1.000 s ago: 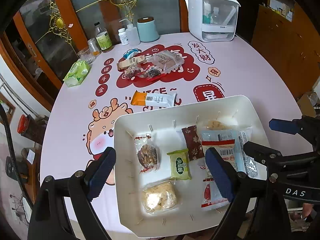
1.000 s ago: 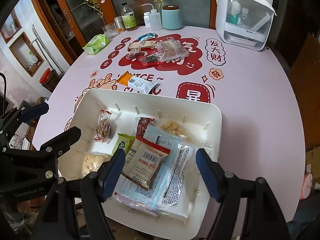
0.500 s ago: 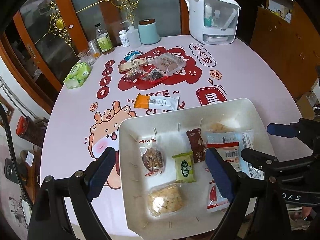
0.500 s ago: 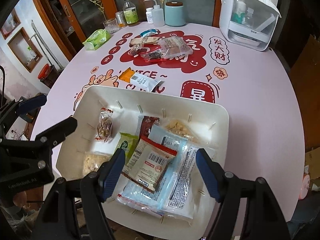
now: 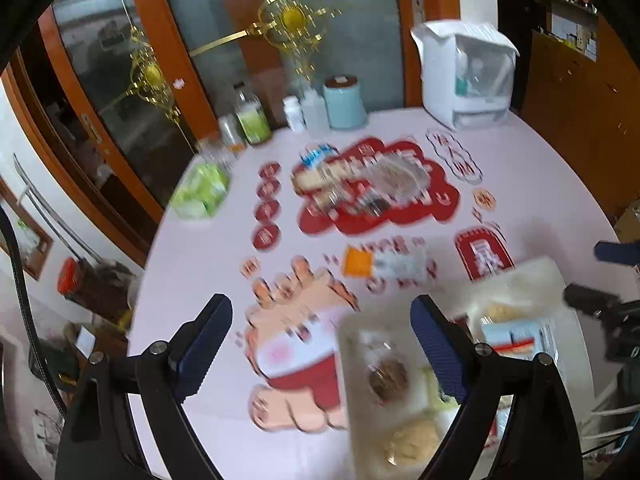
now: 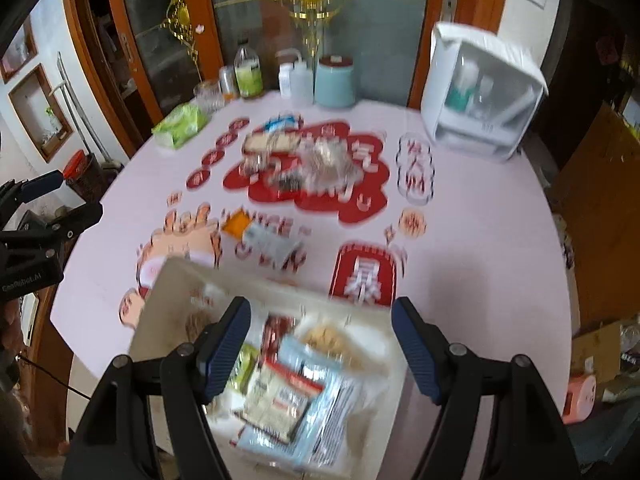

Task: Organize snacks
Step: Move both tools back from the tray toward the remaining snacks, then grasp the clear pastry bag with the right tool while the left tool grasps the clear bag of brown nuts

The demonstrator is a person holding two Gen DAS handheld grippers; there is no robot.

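The left wrist view looks down and forward from above the near left edge of the round table, its own fingers framing the bottom. The right wrist view looks the same way from further right, sitting over the white tray at the near edge. Both face the glass doors at the far side and share the tray, the snack pile mid-table and the white box. Both are blurred
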